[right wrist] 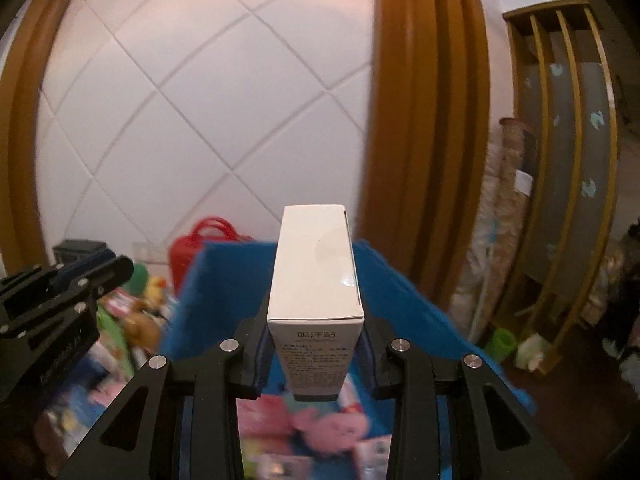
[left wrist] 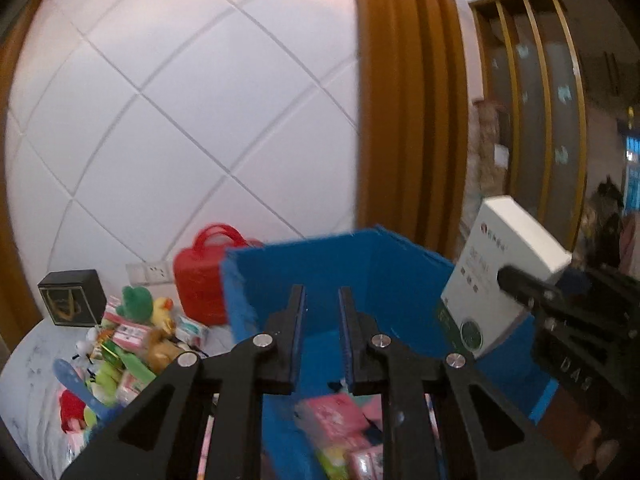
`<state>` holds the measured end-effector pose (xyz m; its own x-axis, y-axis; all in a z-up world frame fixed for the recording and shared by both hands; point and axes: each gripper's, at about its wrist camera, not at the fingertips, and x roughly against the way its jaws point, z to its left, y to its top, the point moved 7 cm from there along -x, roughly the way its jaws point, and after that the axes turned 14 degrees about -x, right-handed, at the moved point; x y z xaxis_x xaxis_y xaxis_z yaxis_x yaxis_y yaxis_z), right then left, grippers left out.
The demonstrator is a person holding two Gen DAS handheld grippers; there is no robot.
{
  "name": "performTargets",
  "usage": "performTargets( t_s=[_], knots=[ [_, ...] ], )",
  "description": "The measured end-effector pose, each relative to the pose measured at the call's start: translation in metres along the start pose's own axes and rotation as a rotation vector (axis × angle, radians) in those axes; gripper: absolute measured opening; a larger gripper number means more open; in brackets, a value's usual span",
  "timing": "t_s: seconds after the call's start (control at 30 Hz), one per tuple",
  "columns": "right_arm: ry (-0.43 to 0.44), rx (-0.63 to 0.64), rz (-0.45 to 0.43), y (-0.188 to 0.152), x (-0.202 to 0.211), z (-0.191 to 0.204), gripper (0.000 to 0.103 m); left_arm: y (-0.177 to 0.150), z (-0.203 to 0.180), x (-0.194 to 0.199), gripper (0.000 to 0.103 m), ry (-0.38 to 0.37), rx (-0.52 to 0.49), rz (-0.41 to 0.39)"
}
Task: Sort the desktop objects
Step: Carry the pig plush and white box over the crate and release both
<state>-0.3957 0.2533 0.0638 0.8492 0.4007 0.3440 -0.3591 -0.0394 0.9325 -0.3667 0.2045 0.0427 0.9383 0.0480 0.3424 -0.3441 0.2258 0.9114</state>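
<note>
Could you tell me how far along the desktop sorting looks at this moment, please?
Partly done. Several pink packets already lie in the blue bin. In hand: the right gripper holds a white box above the bin, not yet dropped. The left gripper carries nothing, its jaws nearly closed. Left: a pile of toys and packets on the table beside the bin, plus a red basket and a black box.

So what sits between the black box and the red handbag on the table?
In the left wrist view, a white wall socket shows on the wall between the black box and the red handbag, with a green plush toy lower down in front.
</note>
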Motion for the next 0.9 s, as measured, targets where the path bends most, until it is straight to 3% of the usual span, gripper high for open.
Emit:
performTargets(
  t_s=[0.2,0.33,0.4,0.47,0.53,0.6,0.67,0.9],
  knots=[
    [-0.004,-0.004,0.076,-0.02,-0.021,-0.049,0.034,-0.015,-0.052,-0.014,0.016,-0.018,-0.044,0.095],
    [-0.011,0.006,0.1,-0.031,-0.027,-0.067,0.036,-0.026,-0.067,-0.021,0.017,-0.023,-0.042,0.15],
    [-0.011,-0.006,0.095,-0.032,-0.027,-0.075,0.043,-0.029,-0.073,-0.023,0.032,-0.024,-0.044,0.172],
    [-0.002,-0.011,0.091,-0.031,-0.025,-0.077,0.077,-0.032,-0.073,-0.02,0.065,-0.013,-0.034,0.174],
    [-0.003,-0.001,0.075,-0.031,-0.022,-0.079,0.087,-0.033,-0.073,-0.017,0.076,0.011,-0.031,0.164],
    [-0.007,0.013,0.063,-0.032,-0.02,-0.08,0.09,-0.034,-0.072,-0.013,0.077,0.023,-0.024,0.162],
    [-0.014,0.02,0.058,-0.032,-0.018,-0.081,0.103,-0.036,-0.07,-0.012,0.079,0.018,-0.013,0.169],
    [-0.008,0.041,0.072,-0.038,-0.008,-0.077,0.103,-0.044,-0.057,0.004,0.08,0.052,0.017,0.171]
  ],
)
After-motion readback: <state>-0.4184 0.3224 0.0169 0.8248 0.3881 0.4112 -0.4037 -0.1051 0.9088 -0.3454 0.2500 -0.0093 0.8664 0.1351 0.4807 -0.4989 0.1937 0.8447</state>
